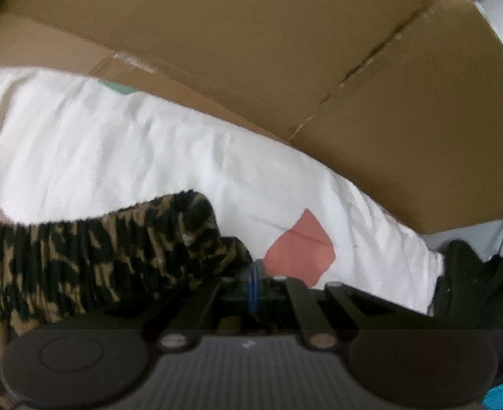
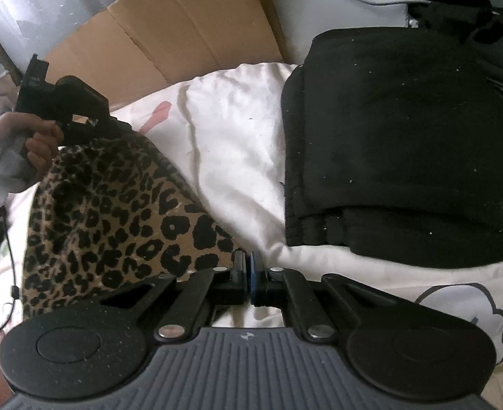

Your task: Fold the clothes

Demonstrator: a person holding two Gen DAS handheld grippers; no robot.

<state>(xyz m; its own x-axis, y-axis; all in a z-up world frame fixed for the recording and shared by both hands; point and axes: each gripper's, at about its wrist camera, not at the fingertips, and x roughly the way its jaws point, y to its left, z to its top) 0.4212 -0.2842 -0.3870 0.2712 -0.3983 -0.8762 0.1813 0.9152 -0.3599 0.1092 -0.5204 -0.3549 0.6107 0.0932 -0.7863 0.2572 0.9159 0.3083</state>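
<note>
A leopard-print garment (image 2: 114, 212) lies spread on the white bedsheet (image 2: 237, 157). My left gripper (image 1: 253, 273) is shut on its gathered waistband edge (image 1: 114, 249), which bunches to the left of the fingers. The left gripper also shows in the right wrist view (image 2: 111, 123), held in a hand at the garment's far corner. My right gripper (image 2: 250, 273) is shut on the garment's near corner, with the cloth pinched between the pads.
A pile of folded black clothes (image 2: 405, 150) lies on the bed to the right. A flattened cardboard box (image 1: 285, 51) leans behind the bed, also seen in the right wrist view (image 2: 169, 34). The sheet has a pink patch (image 1: 301, 246).
</note>
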